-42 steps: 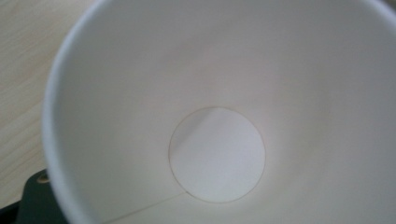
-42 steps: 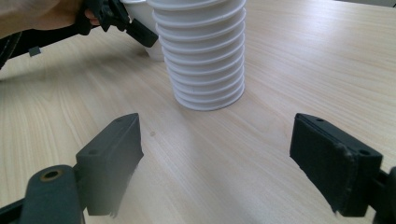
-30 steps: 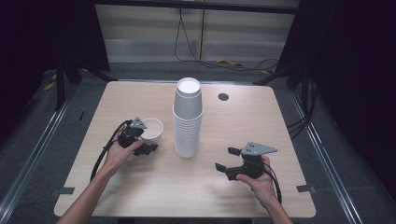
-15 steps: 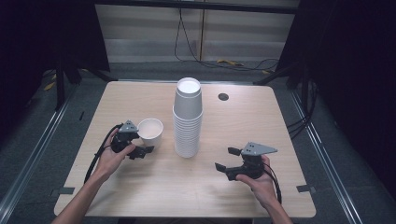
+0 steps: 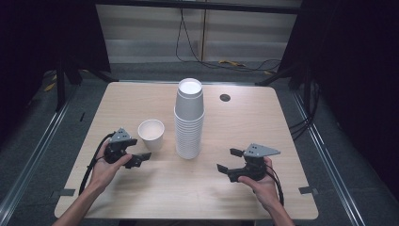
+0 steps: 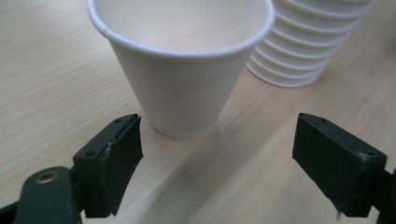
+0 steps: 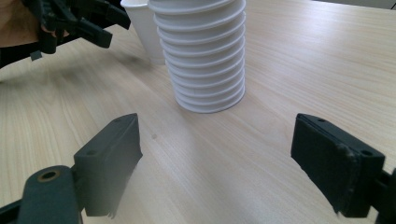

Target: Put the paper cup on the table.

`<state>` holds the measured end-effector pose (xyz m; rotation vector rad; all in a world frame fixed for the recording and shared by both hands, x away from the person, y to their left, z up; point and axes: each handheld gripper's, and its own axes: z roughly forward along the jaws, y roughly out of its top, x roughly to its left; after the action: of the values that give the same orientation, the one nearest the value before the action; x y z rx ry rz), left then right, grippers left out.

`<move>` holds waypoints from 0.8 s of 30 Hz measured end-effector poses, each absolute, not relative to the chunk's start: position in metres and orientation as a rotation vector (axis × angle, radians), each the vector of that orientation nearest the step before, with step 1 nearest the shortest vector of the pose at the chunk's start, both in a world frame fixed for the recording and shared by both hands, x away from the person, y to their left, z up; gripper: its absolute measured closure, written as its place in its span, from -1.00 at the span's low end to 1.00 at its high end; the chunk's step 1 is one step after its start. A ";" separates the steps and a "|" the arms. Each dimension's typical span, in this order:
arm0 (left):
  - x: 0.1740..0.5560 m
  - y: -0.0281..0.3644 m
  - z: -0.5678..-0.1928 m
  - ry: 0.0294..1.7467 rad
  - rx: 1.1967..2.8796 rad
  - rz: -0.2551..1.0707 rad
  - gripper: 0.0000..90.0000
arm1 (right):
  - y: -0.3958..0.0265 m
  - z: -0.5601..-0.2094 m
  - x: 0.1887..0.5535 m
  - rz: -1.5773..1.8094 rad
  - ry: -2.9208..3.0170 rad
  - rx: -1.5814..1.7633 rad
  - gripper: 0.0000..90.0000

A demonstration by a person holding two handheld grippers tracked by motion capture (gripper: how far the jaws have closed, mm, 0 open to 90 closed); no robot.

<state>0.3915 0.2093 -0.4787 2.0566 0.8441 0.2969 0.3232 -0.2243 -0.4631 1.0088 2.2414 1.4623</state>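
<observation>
One cup (image 5: 151,133) stands alone on the surface (image 5: 122,197) now, upright, mouth up, just beside the tall stack of cups (image 5: 189,120) but not touching it. A second ago my left tool (image 5: 134,153) was right up at this cup. Now I have pulled it back toward me, and the cup stays where I put it. My left tool is wide apart and holds nothing. In the left gripper view the cup (image 6: 180,65) sits just ahead of the two black jaws, with a bit of bare wood between them and its base.

My right tool (image 5: 230,160) has not moved. It rests on the surface to the right of the stack, wide apart too, with nothing in it. In the right gripper view the stack (image 7: 201,56) is straight ahead of it.

I think this means one cup is done: taken off the stack and set down. The stack still has lots of cups, so I guess the next job is to get another one. Nobody told me the job, so that is only my guess.
</observation>
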 end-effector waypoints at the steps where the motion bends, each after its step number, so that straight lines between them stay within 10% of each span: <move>1: 0.389 0.209 -0.479 0.844 2.045 0.302 -0.65 | -0.224 -0.463 0.323 1.463 2.241 1.007 -0.65; 24: 0.331 0.186 -0.490 0.753 1.922 0.247 -0.65 | -0.222 -0.465 0.321 1.480 2.238 0.997 -0.64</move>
<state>0.3313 0.1864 -0.4902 1.9216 0.7526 0.2471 0.3208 -0.2217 -0.4649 0.9971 2.2379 1.4798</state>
